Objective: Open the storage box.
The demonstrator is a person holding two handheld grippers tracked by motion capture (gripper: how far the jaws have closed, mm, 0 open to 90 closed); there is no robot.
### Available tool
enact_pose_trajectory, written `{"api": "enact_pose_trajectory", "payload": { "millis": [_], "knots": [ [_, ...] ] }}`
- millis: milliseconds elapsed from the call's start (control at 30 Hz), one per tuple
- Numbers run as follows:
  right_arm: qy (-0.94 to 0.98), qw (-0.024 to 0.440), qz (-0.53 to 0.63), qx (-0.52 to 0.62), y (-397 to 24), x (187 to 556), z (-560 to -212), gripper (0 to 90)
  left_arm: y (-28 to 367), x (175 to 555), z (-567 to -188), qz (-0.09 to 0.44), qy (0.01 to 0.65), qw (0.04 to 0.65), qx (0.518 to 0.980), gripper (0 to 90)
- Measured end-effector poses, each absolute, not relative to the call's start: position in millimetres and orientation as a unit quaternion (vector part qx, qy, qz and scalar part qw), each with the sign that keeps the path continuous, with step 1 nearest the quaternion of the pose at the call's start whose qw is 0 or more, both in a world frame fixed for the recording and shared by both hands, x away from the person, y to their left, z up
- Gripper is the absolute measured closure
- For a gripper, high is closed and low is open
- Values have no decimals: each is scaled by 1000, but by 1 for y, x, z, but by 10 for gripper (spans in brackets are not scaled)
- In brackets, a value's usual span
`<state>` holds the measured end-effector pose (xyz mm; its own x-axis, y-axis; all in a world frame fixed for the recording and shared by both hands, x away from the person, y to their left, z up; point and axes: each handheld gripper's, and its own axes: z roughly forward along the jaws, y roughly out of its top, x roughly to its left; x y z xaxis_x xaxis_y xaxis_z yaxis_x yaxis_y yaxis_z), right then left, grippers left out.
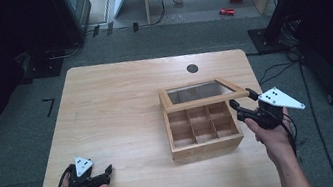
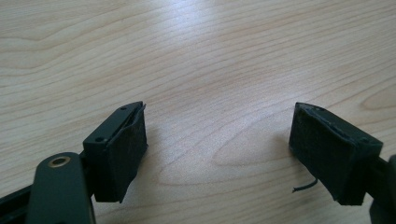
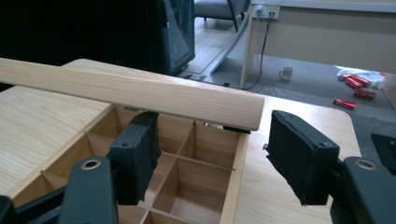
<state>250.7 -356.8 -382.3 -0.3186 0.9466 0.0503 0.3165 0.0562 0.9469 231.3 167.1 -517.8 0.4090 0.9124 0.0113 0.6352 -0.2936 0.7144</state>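
Wooden box [image 1: 205,138] sits right of centre on the table [image 1: 116,111], its grid of compartments exposed, glass-paned lid [image 1: 203,92] raised partway. Right gripper [image 1: 243,107] at the lid's front right corner, jaws half apart; one jaw seems tucked under the lid edge, contact hard to confirm, no clamp on it. Left gripper [image 1: 107,172] rests near the table's front left corner, jaws wide with nothing between.
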Motion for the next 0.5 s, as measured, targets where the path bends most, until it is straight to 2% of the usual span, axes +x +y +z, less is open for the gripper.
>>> {"api": "enact_pose_trajectory", "payload": {
  "millis": [500],
  "knots": [
    [647, 322, 519, 457, -361, 279, -365, 388, 167, 231, -518, 215, 495, 324, 777, 209]
  ]
}}
